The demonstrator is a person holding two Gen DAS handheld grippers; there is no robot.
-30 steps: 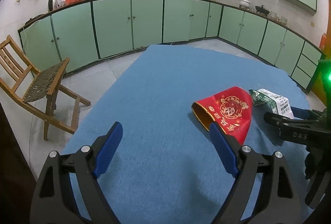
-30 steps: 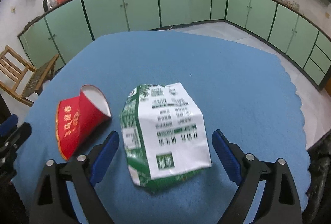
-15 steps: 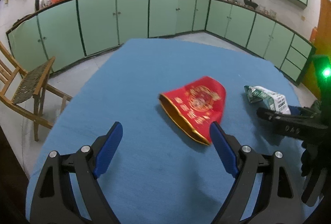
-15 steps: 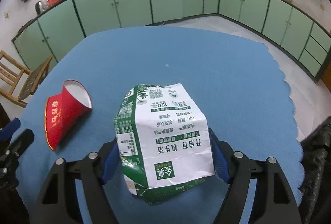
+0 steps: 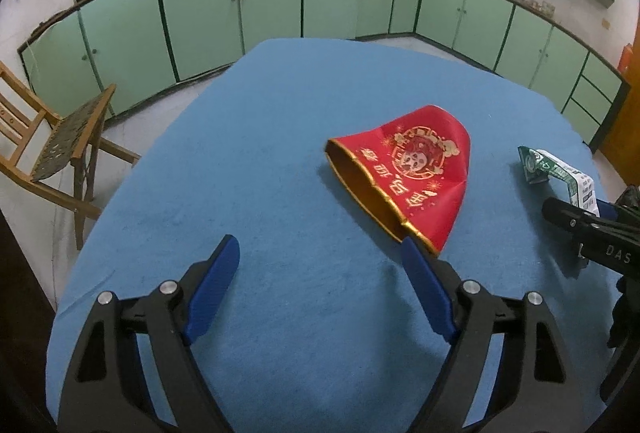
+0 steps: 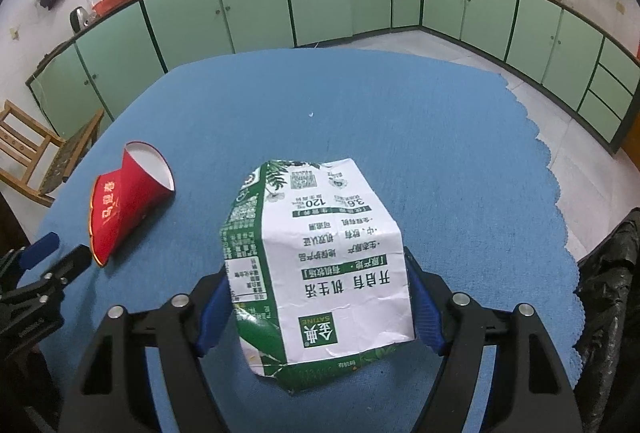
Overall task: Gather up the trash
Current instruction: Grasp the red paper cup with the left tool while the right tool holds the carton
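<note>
Carton (image 6: 320,265) lengthwise away from camera, right claw (image 6: 318,307) clamped; left claw (image 5: 320,273) apart.

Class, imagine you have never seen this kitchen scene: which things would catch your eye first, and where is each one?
The crumpled green-and-white milk carton stands out most: it sits between the blue fingers of the right gripper, whose pads press its sides. To its left a squashed red paper cup lies on its side on the blue tablecloth, just ahead of the open left gripper. Pale green cabinets curve around behind.
</note>
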